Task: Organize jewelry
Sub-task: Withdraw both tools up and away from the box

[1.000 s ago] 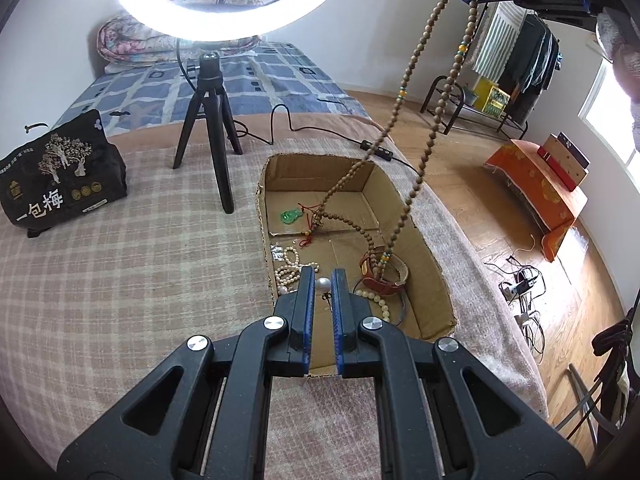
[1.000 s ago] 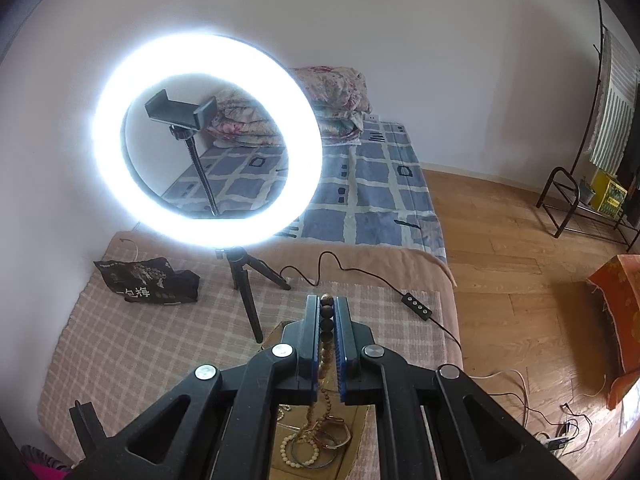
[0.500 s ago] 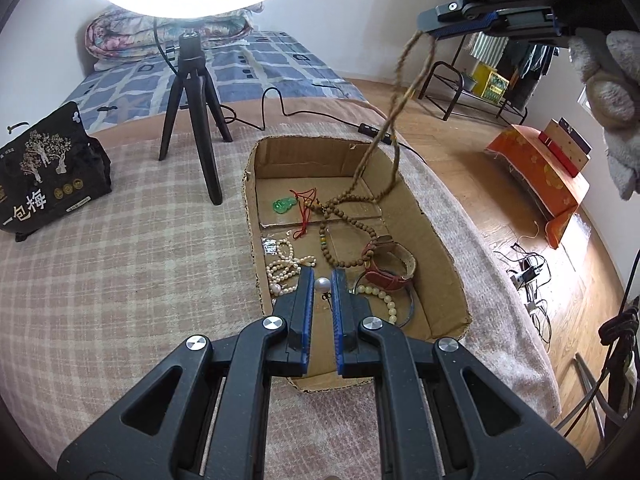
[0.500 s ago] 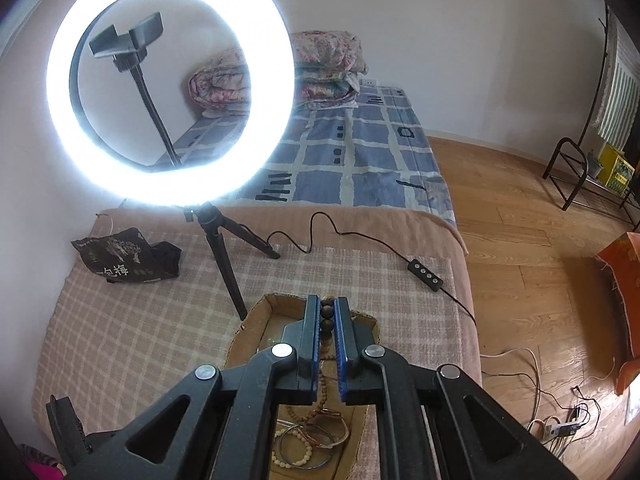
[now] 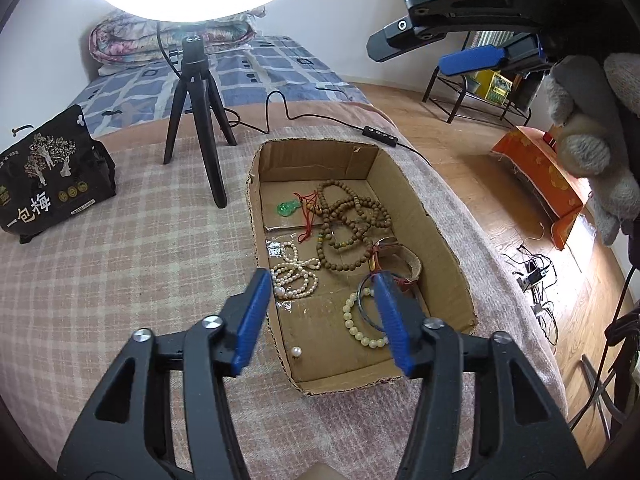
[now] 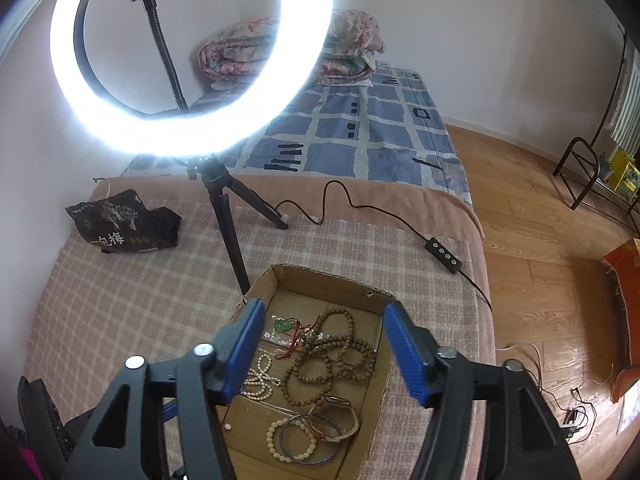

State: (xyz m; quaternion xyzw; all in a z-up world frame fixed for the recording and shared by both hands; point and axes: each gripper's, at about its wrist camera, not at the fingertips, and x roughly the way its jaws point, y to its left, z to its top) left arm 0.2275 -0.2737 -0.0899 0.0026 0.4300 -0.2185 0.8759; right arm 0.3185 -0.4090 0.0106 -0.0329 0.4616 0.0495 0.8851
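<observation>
Snack bag (image 5: 52, 178): black, printed, far left on the checked bed cover (image 5: 120, 280); not part of the task.
Ring light (image 6: 192, 56): lit, on a black tripod (image 5: 196, 120) standing just left of the box's far corner.
Left hand-held gripper (image 5: 320, 312): released, jaws spread wide over the near end of the box. One second ago and half a second ago it was pinched on a single pearl; now nothing sits between the pads.
Loose pearl (image 5: 296, 351): lying on the box floor near the front left wall, below the left gripper. Judged: just let go.
Cardboard box (image 5: 448, 248): open tray on the bed, holding all visible jewelry.
Pearl strand (image 5: 294, 270): bunched at left of box floor.
Jade pendant (image 5: 287, 209): green, red cord, toward the far left.
Wooden bead necklace (image 5: 348, 224): piled in loops mid-box. Earlier it hung taut from the right gripper; now fully down.
Bangles and cream bead bracelet (image 5: 364, 320): near right of box.
Right hand-held gripper (image 6: 324, 346): released, jaws wide, empty, above the box.
Meaning: both drops appear complete; both grippers free for the next piece or sorting.
</observation>
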